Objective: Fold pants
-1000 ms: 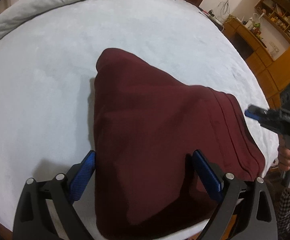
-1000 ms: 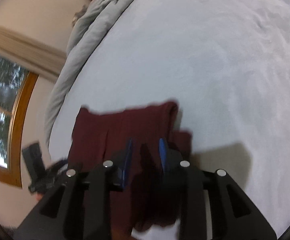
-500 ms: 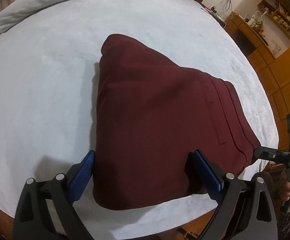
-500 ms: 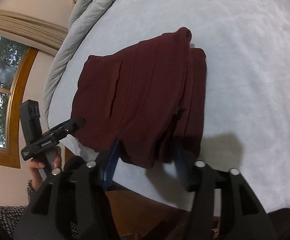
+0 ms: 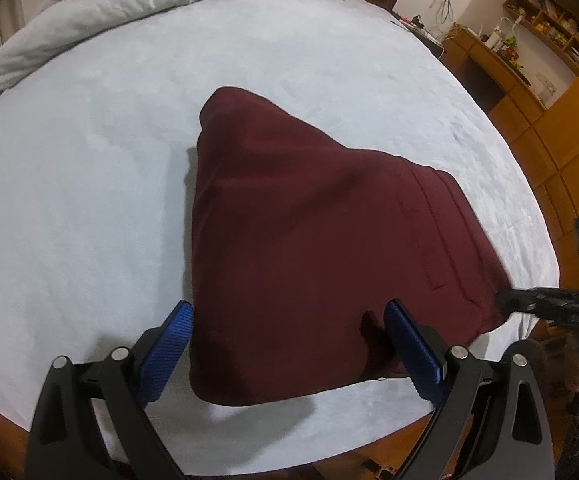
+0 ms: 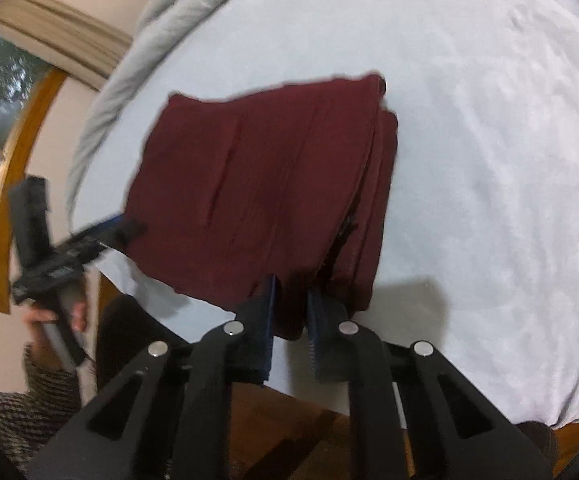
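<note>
Right claw pinched on the near edge of the pants, left claw wide apart over them.

Your right claw [image 6: 291, 322] points steeply down at the bed's near edge; its jaws have just been closing and now clamp a fold of the maroon pants [image 6: 265, 184] at their near edge. Your left claw [image 5: 289, 344] also tilts steeply down, blue pads [image 5: 411, 350] spread wide either side of the pants' near end, not pressing the cloth. Your left hand [image 6: 55, 314] wraps the handle, checked sleeve [image 6: 41, 392] below it. The pants lie folded on the pale blue bed [image 5: 69, 200], close to its near edge. A grey duvet [image 5: 109, 4] is bunched at the far end.
</note>
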`<state>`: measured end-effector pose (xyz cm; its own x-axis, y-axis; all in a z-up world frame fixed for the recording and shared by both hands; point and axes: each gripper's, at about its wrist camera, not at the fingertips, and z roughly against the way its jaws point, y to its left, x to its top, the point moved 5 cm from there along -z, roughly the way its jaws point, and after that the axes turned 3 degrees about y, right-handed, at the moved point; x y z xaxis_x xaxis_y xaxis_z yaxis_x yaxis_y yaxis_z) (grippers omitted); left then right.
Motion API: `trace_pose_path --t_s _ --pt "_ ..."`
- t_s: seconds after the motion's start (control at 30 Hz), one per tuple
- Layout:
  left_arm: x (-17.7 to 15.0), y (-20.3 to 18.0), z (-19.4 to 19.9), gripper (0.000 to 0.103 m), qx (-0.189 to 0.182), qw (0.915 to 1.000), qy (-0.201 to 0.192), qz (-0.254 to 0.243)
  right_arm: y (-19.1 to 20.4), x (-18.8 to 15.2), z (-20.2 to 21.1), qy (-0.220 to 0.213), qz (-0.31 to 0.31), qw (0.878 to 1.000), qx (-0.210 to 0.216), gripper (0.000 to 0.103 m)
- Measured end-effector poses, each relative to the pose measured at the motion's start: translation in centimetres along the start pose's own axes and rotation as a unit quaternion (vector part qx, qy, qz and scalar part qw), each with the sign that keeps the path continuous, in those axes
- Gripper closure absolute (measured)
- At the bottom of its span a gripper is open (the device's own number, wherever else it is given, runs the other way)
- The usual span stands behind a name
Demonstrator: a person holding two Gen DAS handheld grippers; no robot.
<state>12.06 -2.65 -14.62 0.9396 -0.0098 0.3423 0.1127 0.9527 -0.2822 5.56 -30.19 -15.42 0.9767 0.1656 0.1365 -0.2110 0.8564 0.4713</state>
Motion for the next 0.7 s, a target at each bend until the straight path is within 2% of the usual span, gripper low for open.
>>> trace_pose_path --t_s 0.33,0.63,0.7 --pt "0.4 -0.1 0.7 0.007 -0.003 0.9998 -0.010 -0.014 -0.1 -0.3 -0.7 0.001 -0.011 1.000 0.008 0.090" --pt "0.3 1.9 0.3 0.007 0.022 0.9996 0.004 -0.014 -0.5 -0.3 -0.3 0.000 -0.012 1.000 0.016 0.089" --pt "0.0 2.7 -0.4 0.007 -0.004 0.9998 0.021 0.003 -0.6 -0.2 -0.2 0.000 -0.013 1.000 0.017 0.089"
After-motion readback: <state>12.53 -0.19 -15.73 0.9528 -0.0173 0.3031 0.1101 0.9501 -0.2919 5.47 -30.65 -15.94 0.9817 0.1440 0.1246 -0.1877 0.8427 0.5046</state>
